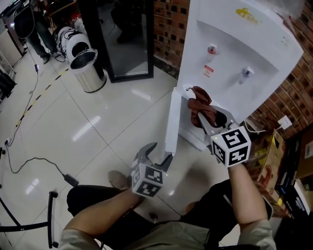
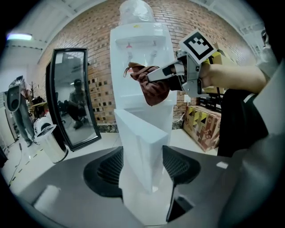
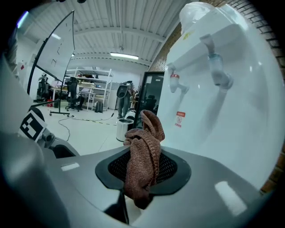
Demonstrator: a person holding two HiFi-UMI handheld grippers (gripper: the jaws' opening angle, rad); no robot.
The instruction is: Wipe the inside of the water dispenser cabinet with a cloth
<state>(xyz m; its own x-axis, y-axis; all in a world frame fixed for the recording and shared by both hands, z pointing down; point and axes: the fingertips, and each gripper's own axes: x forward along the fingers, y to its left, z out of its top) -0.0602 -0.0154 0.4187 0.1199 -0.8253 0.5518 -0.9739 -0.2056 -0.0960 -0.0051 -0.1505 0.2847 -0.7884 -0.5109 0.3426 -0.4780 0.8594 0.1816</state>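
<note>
The left gripper [image 2: 142, 169] clamps its jaws on the edge of the open white cabinet door [image 2: 141, 138]. The right gripper [image 3: 144, 173] pinches a brown knitted cloth [image 3: 143, 151], which bunches above its tips, close in front of the water dispenser [image 1: 225, 29]. The dispenser's yellow logo [image 1: 248, 15] and red-and-white label [image 3: 180, 119] are too small to read.

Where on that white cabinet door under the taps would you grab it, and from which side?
Grip the cabinet door by its free edge, coming at it edge-on from the front: it is a thin flat panel standing open, so jaws fit over its two faces. The left gripper holds it just so.
</note>
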